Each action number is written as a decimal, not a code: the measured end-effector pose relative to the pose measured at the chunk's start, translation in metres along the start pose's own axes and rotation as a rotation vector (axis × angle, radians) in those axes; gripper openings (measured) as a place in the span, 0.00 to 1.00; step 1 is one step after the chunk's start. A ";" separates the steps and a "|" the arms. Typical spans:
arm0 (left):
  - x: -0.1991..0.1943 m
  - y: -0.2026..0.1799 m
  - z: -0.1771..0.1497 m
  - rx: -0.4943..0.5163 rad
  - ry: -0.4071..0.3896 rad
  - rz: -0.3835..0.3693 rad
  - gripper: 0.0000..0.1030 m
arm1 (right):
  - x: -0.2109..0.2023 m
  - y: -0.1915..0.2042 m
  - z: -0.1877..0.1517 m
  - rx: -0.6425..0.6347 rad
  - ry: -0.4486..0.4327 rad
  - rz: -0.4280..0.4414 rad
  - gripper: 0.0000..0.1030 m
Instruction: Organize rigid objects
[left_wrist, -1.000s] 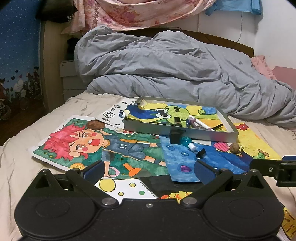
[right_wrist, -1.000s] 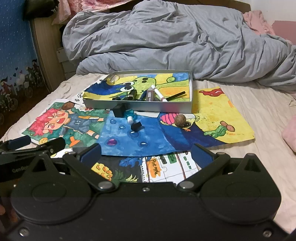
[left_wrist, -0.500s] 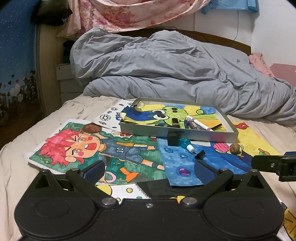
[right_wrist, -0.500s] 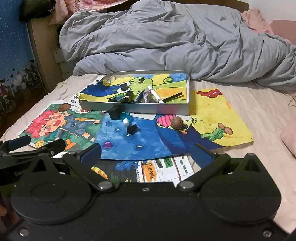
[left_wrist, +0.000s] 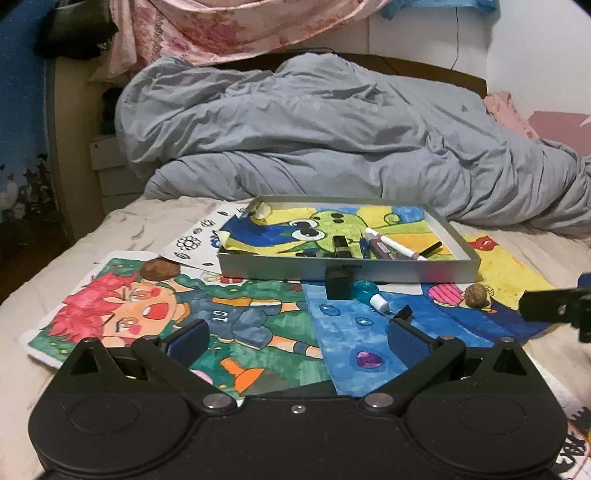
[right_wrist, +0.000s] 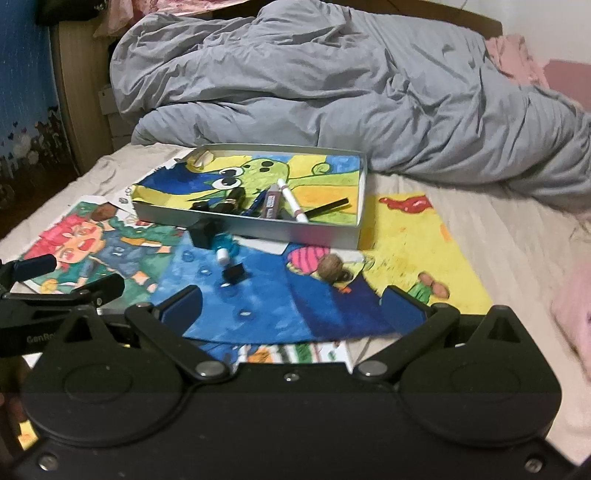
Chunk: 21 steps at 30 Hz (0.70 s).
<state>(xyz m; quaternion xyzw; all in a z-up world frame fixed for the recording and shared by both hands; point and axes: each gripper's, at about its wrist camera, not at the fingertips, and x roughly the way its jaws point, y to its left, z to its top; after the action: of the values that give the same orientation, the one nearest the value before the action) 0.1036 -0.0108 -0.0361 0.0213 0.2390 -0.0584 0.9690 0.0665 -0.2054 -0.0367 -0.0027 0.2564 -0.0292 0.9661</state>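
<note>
At lower centre of both views, left gripper (left_wrist: 295, 334) and right gripper (right_wrist: 291, 308) fingers spread wide, holding nothing, facing grey tray (left_wrist: 369, 267) mid-frame.

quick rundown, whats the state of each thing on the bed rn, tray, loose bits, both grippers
metal tray: open, pens and small items inside
white marker: lying flat in tray
teal bottle: tipped over, outside tray
black block: upright against tray front
walnut: loose on drawing
second walnut: loose on drawing
left gripper: open, empty
right gripper: open, empty
</note>
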 end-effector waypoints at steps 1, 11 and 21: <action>0.006 0.001 0.000 0.000 0.006 -0.006 0.99 | 0.004 -0.001 0.002 -0.004 0.000 0.002 1.00; 0.065 0.003 0.003 -0.010 0.052 -0.128 0.99 | 0.065 -0.025 0.021 -0.107 0.054 0.038 1.00; 0.095 -0.026 0.001 0.076 0.075 -0.310 0.94 | 0.121 -0.048 0.022 -0.096 0.114 0.091 0.88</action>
<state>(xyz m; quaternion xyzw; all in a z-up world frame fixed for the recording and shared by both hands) 0.1844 -0.0469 -0.0803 0.0231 0.2728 -0.2154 0.9374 0.1802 -0.2605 -0.0763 -0.0355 0.3120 0.0271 0.9490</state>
